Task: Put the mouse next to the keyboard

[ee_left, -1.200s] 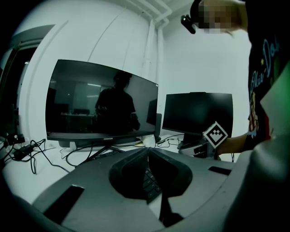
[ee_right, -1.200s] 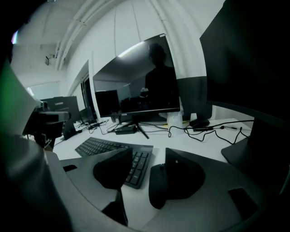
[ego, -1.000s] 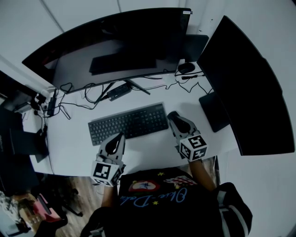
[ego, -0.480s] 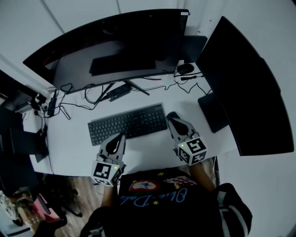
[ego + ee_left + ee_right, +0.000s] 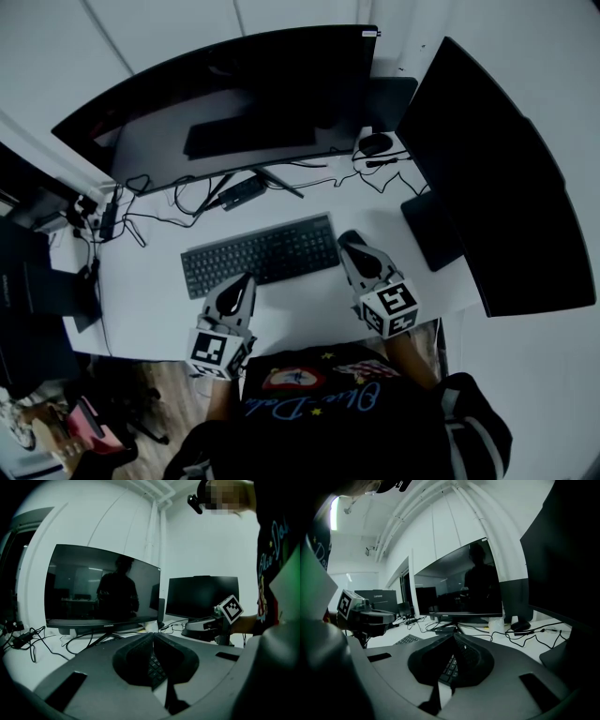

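**Mouse: rear right of surface, apart from keyboard**

Mouse [image 5: 377,142]: dark, lies at the back of the surface [image 5: 150,300] near the monitor foot, well apart from the keyboard [image 5: 261,253]. Cables [image 5: 386,162] trail just beside it.
Left gripper [image 5: 246,277]: jaws together, empty, at the keyboard's near edge.
Right gripper [image 5: 348,236]: jaws together, empty, at the keyboard's right end.
Handling, as judged: the right gripper is nearer. Part its jaws before reaching, take the mouse across its sides, lift it clear of the cables, and set it on the bare patch right of the keyboard.
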`<act>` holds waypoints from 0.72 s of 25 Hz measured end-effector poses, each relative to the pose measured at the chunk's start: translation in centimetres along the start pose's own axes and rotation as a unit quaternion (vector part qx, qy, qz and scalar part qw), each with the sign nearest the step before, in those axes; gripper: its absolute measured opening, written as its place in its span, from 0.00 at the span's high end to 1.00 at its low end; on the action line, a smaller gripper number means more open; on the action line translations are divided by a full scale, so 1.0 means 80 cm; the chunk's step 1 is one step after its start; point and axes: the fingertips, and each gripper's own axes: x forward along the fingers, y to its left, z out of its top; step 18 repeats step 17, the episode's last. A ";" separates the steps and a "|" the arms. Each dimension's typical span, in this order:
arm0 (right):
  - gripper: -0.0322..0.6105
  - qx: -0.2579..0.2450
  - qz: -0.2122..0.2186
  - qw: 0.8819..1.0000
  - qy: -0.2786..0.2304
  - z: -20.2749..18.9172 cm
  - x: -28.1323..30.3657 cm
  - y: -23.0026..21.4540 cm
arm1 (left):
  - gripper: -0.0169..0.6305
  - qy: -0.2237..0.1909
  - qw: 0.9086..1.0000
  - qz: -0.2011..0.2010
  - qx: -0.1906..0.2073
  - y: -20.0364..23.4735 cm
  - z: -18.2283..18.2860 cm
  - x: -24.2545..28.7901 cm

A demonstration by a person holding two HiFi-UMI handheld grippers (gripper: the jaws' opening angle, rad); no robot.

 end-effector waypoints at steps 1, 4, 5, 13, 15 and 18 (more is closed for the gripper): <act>0.95 -0.001 0.001 1.000 0.000 0.001 0.000 0.001 | 0.97 0.000 1.000 -0.001 0.000 0.000 0.000 0.000; 0.95 0.001 0.001 1.000 0.001 0.000 -0.001 0.004 | 0.97 0.002 1.000 -0.003 0.000 -0.001 -0.001 -0.001; 0.95 0.001 0.001 1.000 0.001 -0.001 -0.002 0.004 | 0.97 0.002 1.000 -0.003 0.000 -0.001 -0.001 -0.001; 0.95 0.005 -0.006 1.000 -0.002 -0.003 -0.007 0.004 | 0.97 0.003 1.000 -0.008 -0.002 -0.003 -0.005 -0.001; 0.95 0.005 -0.007 1.000 -0.003 -0.002 -0.007 0.004 | 0.97 0.005 1.000 -0.009 -0.002 -0.003 -0.006 -0.001; 0.95 0.005 -0.008 1.000 -0.004 0.000 -0.007 0.004 | 0.97 0.006 1.000 -0.010 -0.003 -0.003 -0.006 -0.001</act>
